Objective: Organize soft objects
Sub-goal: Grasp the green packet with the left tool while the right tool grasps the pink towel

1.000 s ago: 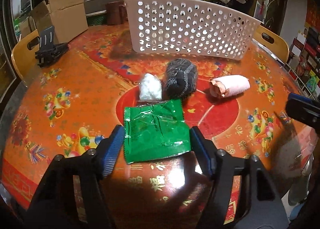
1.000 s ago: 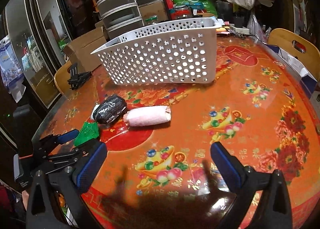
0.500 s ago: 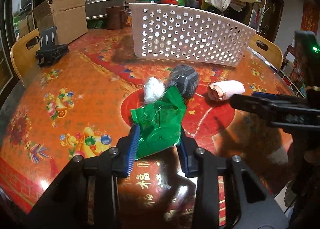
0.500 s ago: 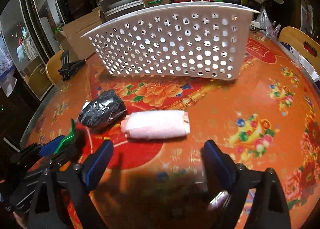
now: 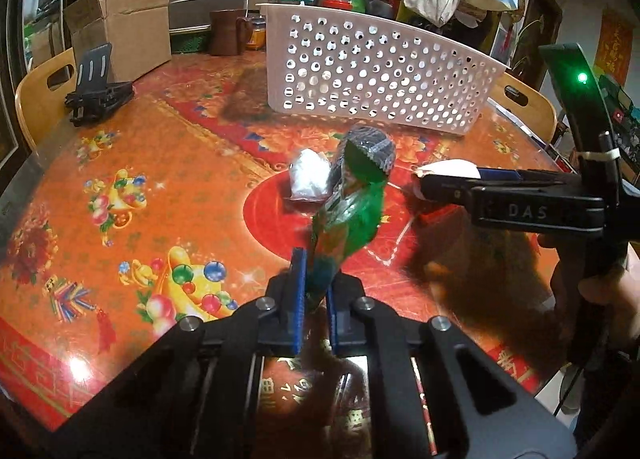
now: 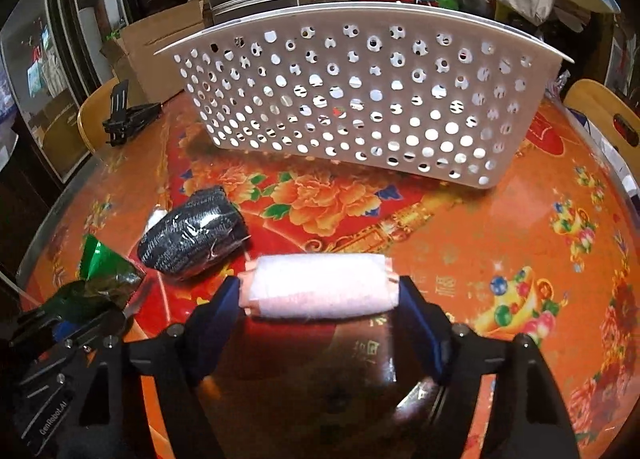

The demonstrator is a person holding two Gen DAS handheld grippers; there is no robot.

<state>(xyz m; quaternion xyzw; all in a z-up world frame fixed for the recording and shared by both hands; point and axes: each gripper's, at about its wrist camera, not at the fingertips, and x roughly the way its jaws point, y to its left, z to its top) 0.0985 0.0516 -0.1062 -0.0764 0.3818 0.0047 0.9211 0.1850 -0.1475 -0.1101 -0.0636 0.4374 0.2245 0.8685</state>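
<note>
My left gripper (image 5: 314, 283) is shut on a crumpled green packet (image 5: 352, 203) and holds it off the table; the packet also shows in the right wrist view (image 6: 100, 279). My right gripper (image 6: 320, 307) is open, its jaws at either end of a pink rolled cloth (image 6: 320, 285) lying on the table; whether they touch it I cannot tell. A black rolled cloth (image 6: 192, 235) lies left of the pink roll, with a small white bundle (image 5: 310, 175) beside it. A white perforated basket (image 6: 360, 99) stands behind them.
The round table (image 6: 520, 239) has a red and orange patterned cover. A black folded stand (image 5: 96, 95) and a cardboard box (image 5: 120, 27) sit at the far left. Wooden chairs (image 5: 40, 99) ring the table. Clutter fills the back.
My left gripper has closed on the green packet and lifted it, crumpling it. My right gripper has moved forward until its jaws flank the pink roll.
</note>
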